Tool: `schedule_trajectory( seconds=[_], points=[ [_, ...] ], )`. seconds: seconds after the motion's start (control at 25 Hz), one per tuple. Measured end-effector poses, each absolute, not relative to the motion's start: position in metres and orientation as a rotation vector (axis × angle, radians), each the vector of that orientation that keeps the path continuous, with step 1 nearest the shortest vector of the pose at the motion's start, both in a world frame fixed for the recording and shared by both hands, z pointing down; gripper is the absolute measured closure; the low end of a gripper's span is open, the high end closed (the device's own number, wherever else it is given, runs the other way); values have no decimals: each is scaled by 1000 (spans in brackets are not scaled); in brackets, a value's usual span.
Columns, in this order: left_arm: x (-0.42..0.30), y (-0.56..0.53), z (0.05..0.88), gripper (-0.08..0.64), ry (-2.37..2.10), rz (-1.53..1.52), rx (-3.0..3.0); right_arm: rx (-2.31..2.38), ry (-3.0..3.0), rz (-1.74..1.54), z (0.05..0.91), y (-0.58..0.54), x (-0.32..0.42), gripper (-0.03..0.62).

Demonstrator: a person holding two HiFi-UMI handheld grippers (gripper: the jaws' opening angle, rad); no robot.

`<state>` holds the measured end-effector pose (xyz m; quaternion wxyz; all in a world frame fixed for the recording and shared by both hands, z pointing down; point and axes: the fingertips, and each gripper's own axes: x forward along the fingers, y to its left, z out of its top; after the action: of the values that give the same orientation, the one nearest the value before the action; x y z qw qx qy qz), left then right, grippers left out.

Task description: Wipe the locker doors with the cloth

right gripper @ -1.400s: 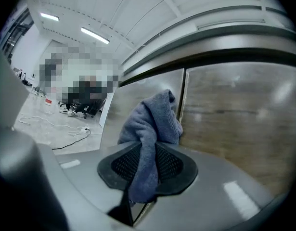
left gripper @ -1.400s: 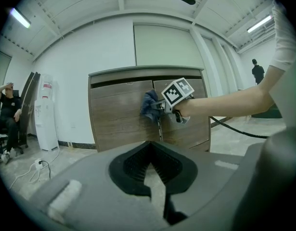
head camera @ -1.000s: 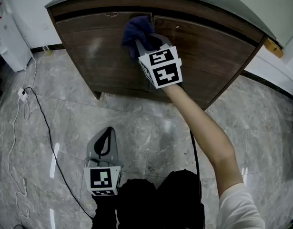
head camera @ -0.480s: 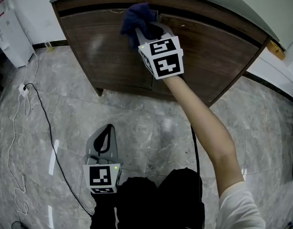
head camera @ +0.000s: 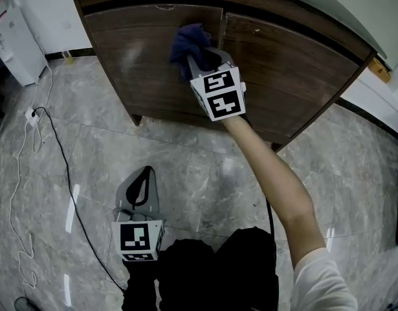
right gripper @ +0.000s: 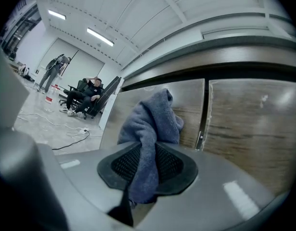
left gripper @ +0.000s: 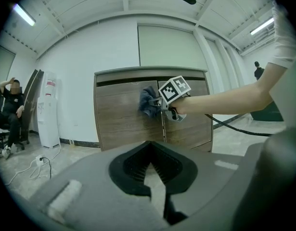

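Blue-grey cloth [right gripper: 150, 124] fills the jaws of the right hand-held gripper [right gripper: 143, 170], which is clenched on a narrow fold of it. The rest bunches out ahead in a loose wad. In the head view that wad [head camera: 189, 39] sits against the upper part of the left locker door [head camera: 137, 63], just beside the seam [right gripper: 202, 115] where it meets the right locker door [head camera: 286, 67]. It looks to be touching the wood, with the person's arm stretched out behind it.

The cloth looks soft, light and floppy, so it should fold rather than push back. Judging by the right gripper view, the grip near one end suits wiping because it leaves a thick pad in front. A thin pinch could still let the fabric creep out under drag. The dark wood-grain doors look hard and smooth, so the cloth should slide easily over them.

The left hand-held gripper [head camera: 143, 185] hangs low over the marble floor [head camera: 205, 167], well apart from the locker. Its jaws are drawn together with nothing between them.
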<state>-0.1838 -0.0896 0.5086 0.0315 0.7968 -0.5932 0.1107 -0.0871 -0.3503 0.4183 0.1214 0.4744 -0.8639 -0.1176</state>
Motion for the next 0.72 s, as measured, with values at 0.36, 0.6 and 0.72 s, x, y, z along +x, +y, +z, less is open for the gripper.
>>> schedule_trajectory(
  seconds=[0.36,0.6,0.72],
  points=[
    [-191,-92,513,560,-1835,344,2438,1346,-2504,-242,473,-349,-94,505],
    [-197,-93,517,560,-1848,354,2420,1305,-2487,-139,525,-351,-96,505],
    [-201,-94,520,560,-1849,358,2419,1299,-2481,-112,545,-354,-98,505]
  ],
)
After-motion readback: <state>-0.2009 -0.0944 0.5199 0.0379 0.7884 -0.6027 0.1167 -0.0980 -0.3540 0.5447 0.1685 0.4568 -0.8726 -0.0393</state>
